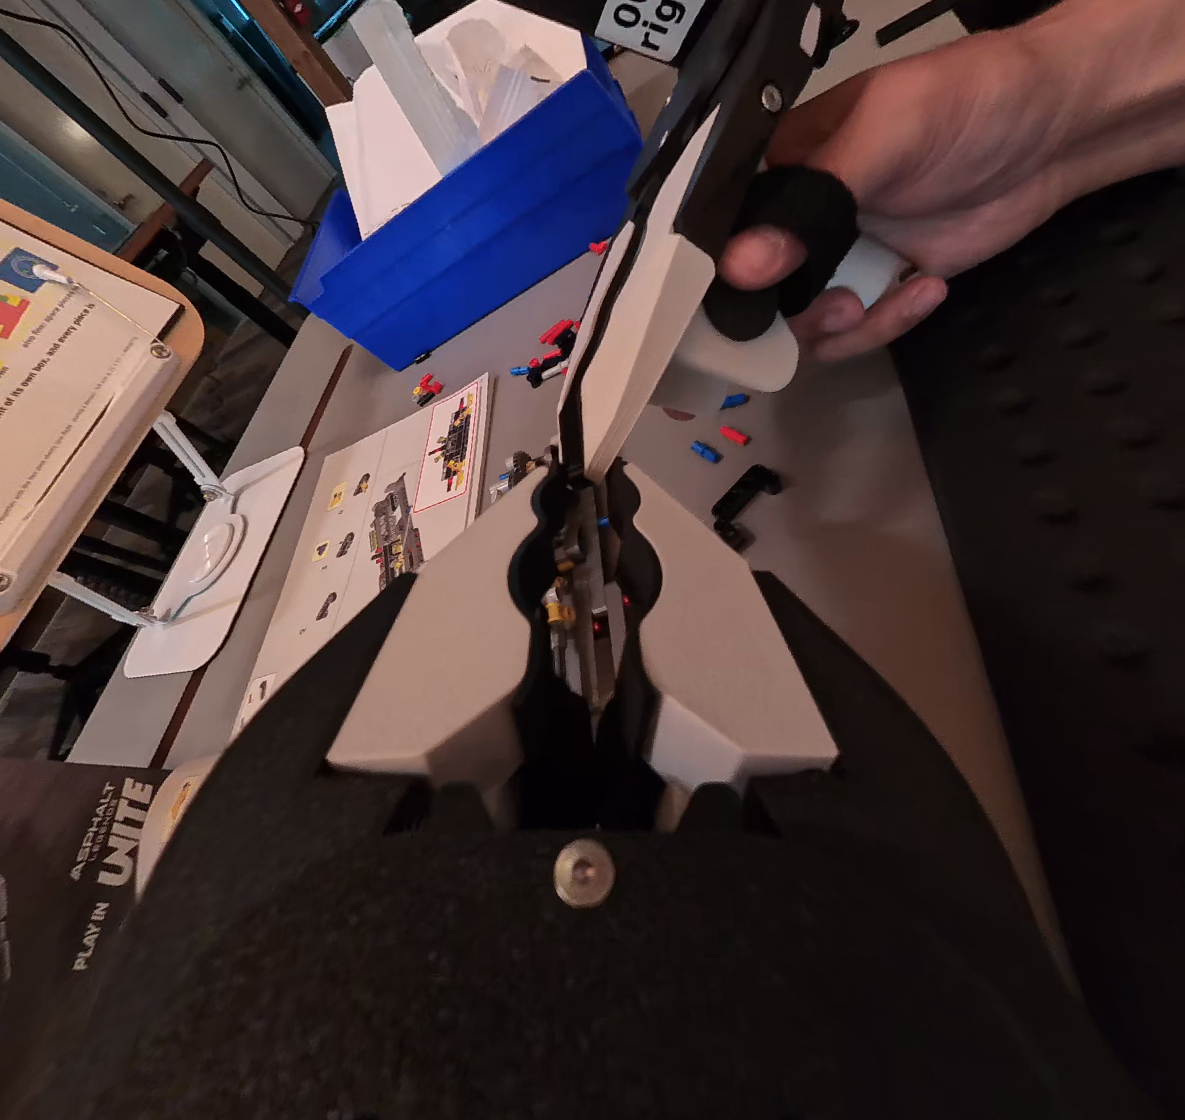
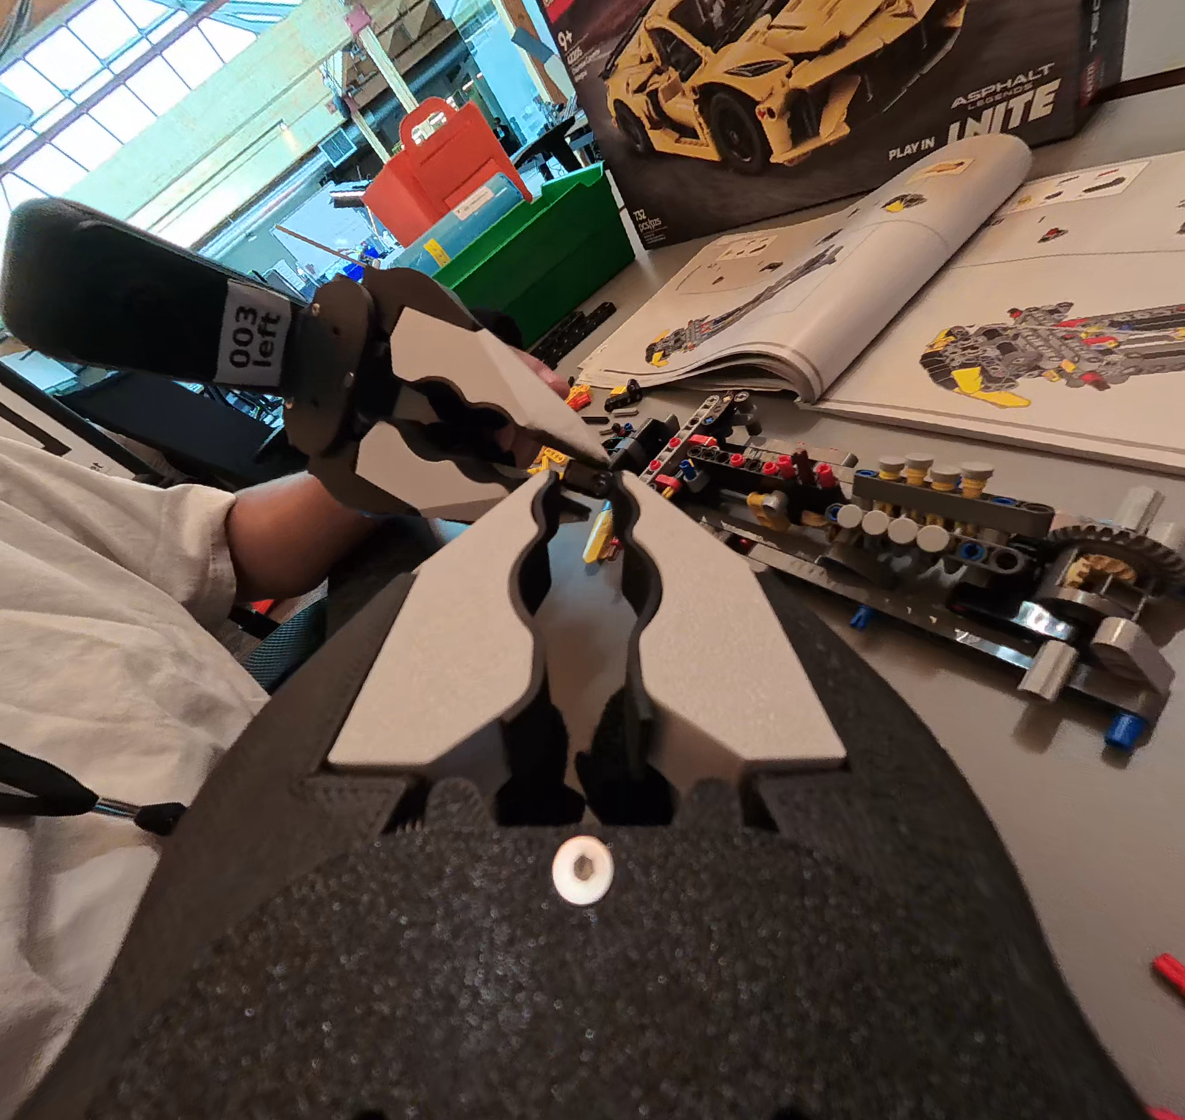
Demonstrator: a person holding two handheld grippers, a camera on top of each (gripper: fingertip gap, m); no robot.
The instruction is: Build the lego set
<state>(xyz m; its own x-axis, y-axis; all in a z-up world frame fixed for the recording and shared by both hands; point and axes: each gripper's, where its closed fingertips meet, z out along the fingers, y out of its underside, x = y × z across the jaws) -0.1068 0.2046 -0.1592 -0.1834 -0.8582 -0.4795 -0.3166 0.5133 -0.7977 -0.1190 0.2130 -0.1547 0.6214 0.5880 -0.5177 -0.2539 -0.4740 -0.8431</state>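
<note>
While the long grey chassis (image 2: 898,531) lay lengthwise on the grey table (image 2: 962,832), both grippers met at its near end. The left gripper (image 2: 593,457) came in from the side of the chassis away from the open instruction booklet (image 2: 865,294), its fingers drawn almost together, their tips at a small black piece (image 2: 593,480) at the chassis end; whether they actually pinched it could not be told. In the left wrist view the chassis (image 1: 580,582) showed edge-on in the narrow gap between that gripper's fingers. The right gripper (image 2: 583,486) pointed at the same end of the chassis, jaws nearly closed with a slim gap, tips beside the same black piece; a firm hold could not be told here either. A hand (image 1: 930,191) held the right gripper (image 1: 571,467) from above the chassis.

Beyond the chassis lay the booklet, and behind that stood the set's box (image 2: 801,63) with a yellow car pictured. A green bin (image 2: 551,249) sat beside the box. Loose red, blue and black pins (image 1: 731,441) lay scattered beside the chassis, and a blue bin (image 1: 474,236) stood farther off.
</note>
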